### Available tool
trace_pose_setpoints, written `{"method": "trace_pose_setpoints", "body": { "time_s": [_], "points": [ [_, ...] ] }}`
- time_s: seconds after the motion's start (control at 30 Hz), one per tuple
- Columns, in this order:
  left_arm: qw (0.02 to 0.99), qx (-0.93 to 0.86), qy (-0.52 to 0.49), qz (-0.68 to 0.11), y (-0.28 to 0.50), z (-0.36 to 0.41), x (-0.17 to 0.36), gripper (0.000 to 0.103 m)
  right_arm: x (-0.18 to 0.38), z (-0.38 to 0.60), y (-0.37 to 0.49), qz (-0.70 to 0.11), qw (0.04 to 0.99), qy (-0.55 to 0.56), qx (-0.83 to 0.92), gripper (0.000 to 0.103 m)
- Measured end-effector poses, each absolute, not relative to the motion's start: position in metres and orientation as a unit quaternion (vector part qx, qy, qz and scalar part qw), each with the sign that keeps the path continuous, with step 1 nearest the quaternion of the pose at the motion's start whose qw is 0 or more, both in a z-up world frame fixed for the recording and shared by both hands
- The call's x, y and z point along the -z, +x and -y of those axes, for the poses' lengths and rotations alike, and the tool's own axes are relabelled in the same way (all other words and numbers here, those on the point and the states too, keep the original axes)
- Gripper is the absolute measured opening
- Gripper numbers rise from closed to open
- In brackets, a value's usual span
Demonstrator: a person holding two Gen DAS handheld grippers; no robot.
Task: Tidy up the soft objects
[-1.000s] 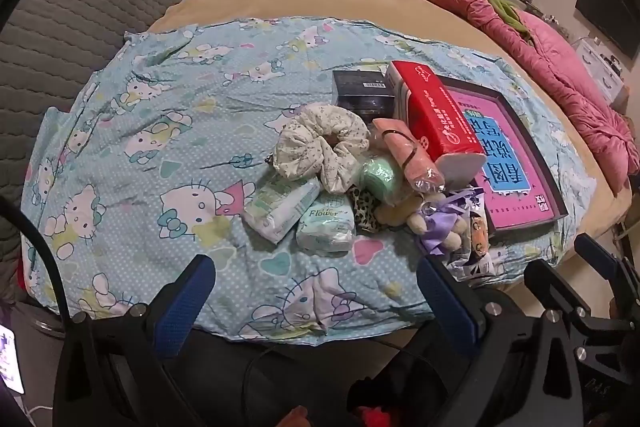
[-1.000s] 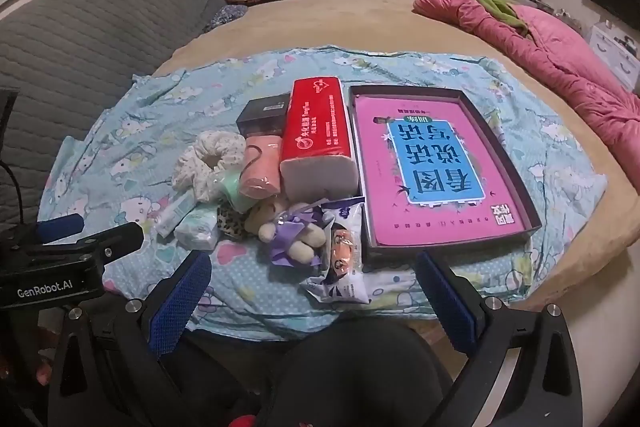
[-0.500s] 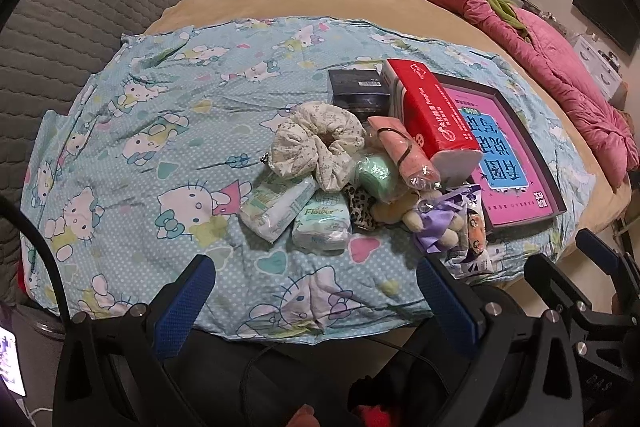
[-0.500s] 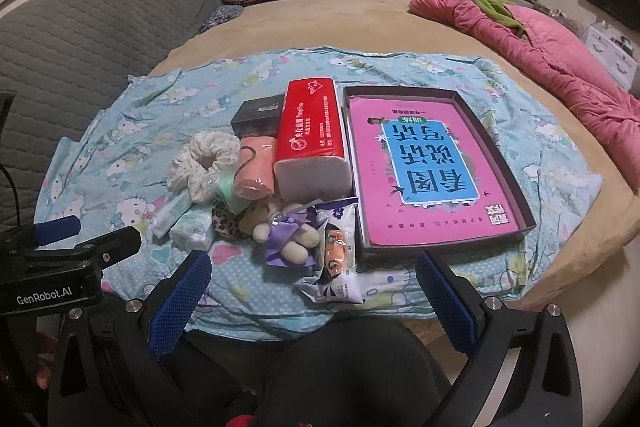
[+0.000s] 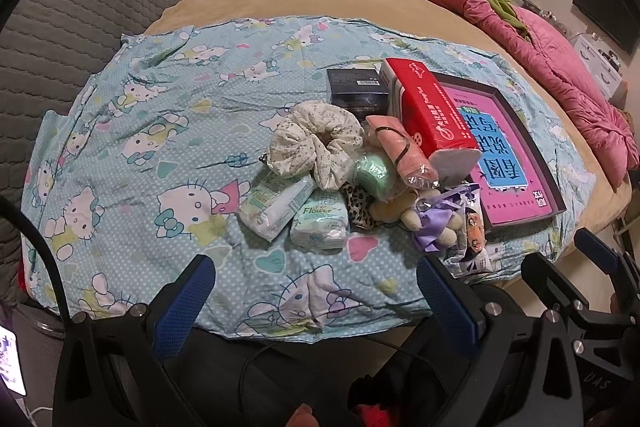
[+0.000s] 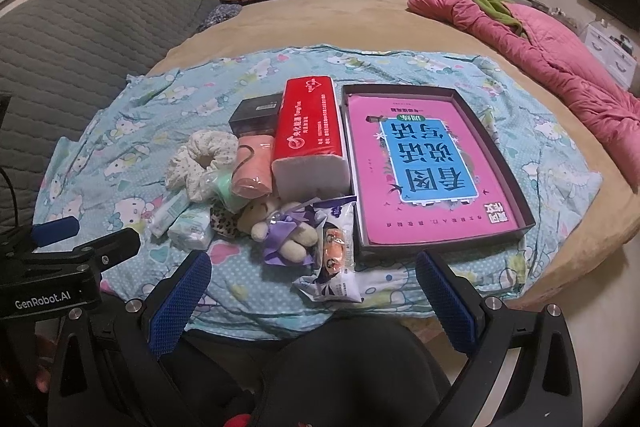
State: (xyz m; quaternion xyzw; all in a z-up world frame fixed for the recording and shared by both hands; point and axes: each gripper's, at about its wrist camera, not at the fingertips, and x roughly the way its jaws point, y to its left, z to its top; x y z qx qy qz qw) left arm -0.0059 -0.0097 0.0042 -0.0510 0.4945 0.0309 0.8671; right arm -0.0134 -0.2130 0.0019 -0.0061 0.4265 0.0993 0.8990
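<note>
Both spread wide, empty: left gripper (image 5: 316, 291) and right gripper (image 6: 314, 289), hovering short of the cartoon-print sheet (image 5: 152, 131). Ahead of the left gripper, scrunchie (image 5: 316, 143) and tissue packs (image 5: 296, 207); ahead of the right gripper, plush bear (image 6: 280, 227); ahead and right, book tray (image 6: 512, 163).

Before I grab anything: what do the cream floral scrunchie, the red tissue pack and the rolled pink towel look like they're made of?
Cream floral scrunchie: gathered woven fabric, matte, deeply puckered into folds. Red tissue pack: thin glossy plastic film catching the light, with white paper tissue showing at its near end. Rolled pink towel: soft matte cloth, apparently inside a clear shiny wrapper, judging by glints on its surface. Both grippers are open, holding nothing.
</note>
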Motion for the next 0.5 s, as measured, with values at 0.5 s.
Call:
{"method": "trace_pose_setpoints", "body": {
  "time_s": [0.5],
  "points": [
    [0.867,-0.026,-0.053,-0.494,-0.006,0.0118,-0.0035,0.102,-0.0008,0.21,-0.0124,-0.428,0.898,-0.008,-0.101,0.102]
  ]
}}
